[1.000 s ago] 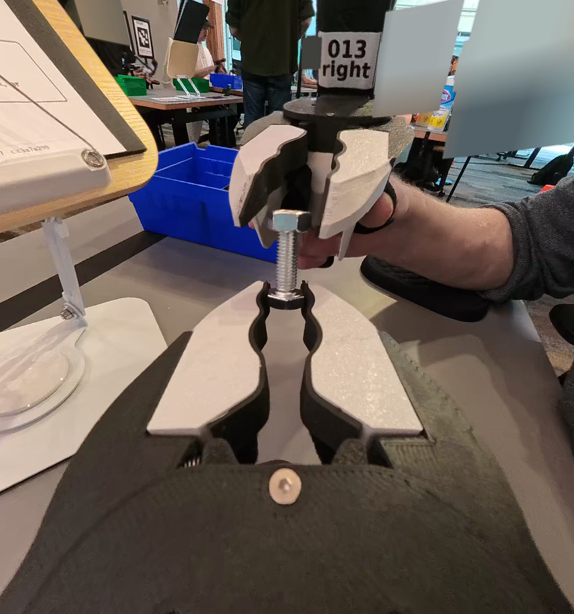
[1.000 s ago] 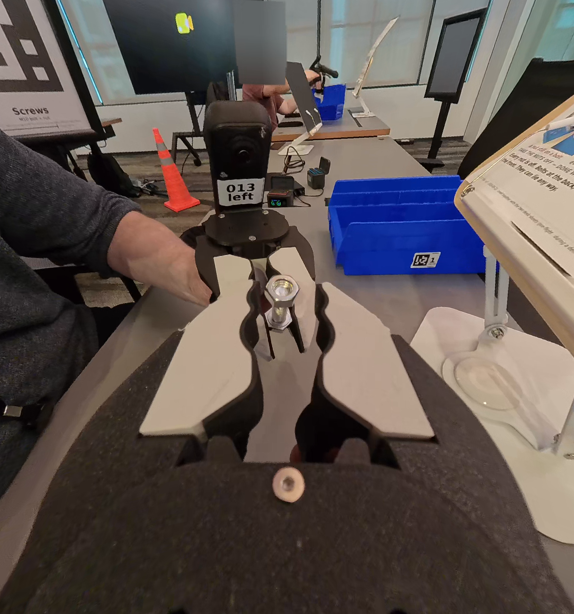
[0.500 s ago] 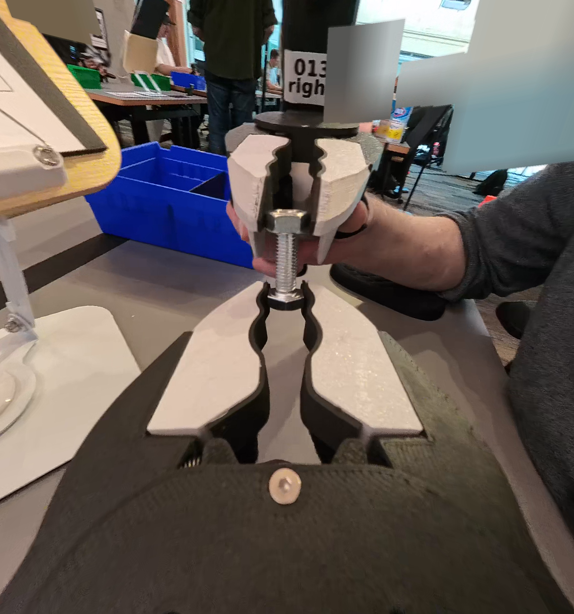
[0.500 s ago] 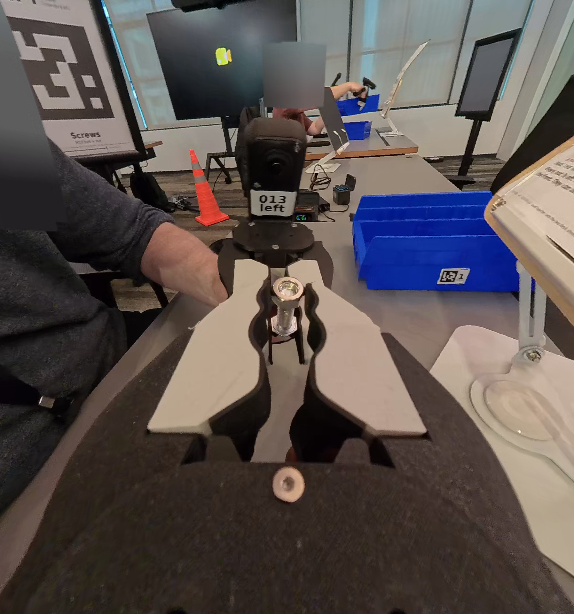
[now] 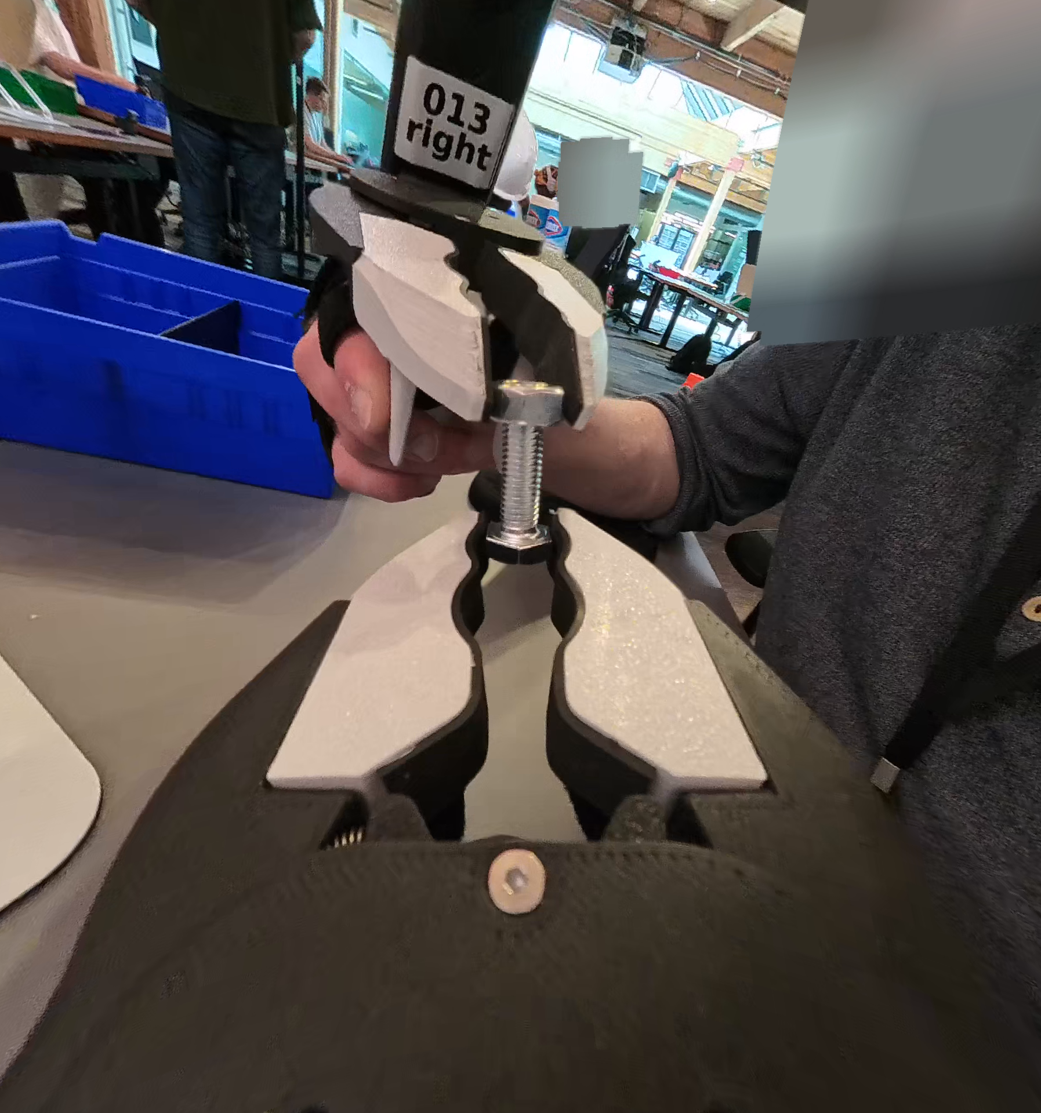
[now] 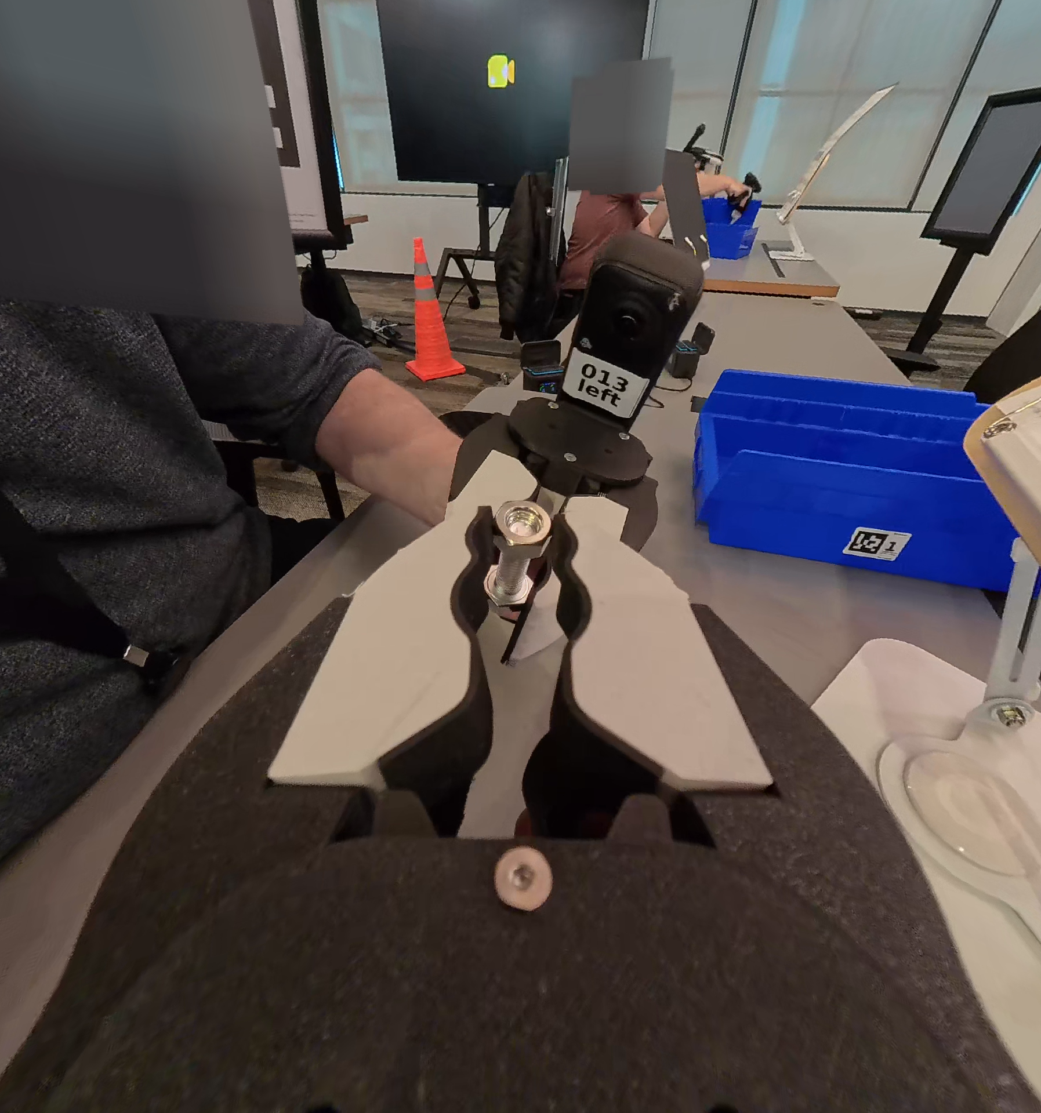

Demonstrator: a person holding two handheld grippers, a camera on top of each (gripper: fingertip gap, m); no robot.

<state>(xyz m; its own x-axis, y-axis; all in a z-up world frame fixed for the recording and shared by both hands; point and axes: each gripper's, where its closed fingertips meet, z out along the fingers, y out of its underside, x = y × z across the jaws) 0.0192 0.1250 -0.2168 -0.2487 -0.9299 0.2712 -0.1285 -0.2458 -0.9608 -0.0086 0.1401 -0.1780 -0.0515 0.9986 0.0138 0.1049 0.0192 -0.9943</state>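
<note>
A silver hex bolt (image 5: pixel 521 476) stands upright above the grey table (image 5: pixel 174 572), with a silver nut (image 5: pixel 518 538) threaded on its lower end. My left gripper (image 5: pixel 518 545) is shut on the nut, one pad pressed on each side. My right gripper (image 5: pixel 528 405) comes from above, tilted, and is shut on the bolt's hex head (image 5: pixel 528 402). In the right wrist view my right gripper (image 6: pixel 521 536) clamps the hex head (image 6: pixel 521 530). The nut (image 6: pixel 509 589) sits below it between the left gripper's fingers (image 6: pixel 493 482).
A blue bin (image 5: pixel 144 337) stands on the table behind the grippers; it also shows in the right wrist view (image 6: pixel 837 476). A white stand base (image 6: pixel 957 783) lies at the right, and shows at the left in the left wrist view (image 5: pixel 17 771). A person's forearm (image 5: pixel 614 458) is behind the bolt. Across from one pair of fingers to the other is roughly 5 cm.
My right gripper's open fingers closed on the bolt's hex head, then the gripper turned and tilted with it. My left gripper kept its hold on the nut.
</note>
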